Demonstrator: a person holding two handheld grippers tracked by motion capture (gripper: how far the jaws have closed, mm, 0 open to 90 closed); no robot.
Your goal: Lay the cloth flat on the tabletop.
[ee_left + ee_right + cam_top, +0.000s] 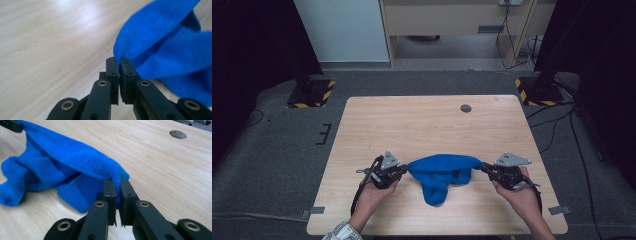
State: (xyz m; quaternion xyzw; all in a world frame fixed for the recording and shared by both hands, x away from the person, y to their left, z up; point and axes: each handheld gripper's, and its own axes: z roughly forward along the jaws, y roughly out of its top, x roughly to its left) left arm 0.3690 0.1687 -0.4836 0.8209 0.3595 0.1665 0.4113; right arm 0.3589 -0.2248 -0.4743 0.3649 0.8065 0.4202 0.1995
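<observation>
Spanning the near half of the pale wooden square table (432,120), the blue microfibre cloth (441,175) hangs between the two hand-held tools, its upper edge drawn fairly taut and its middle sagging toward the near edge. The high view alone gives the whole layout: the left gripper (404,170) at the cloth's left corner, the right gripper (484,167) at its right corner, each with a grey three-cornered plate on top, and a small round grey disc (466,108) set in the far right of the tabletop. The left gripper view adds the close detail: black jaws pressed together, pinching a folded corner of the cloth (160,42). The right gripper view shows its jaws likewise nipping the opposite corner (75,162), the loose folds resting on the wood, and the disc (177,134) beyond.
</observation>
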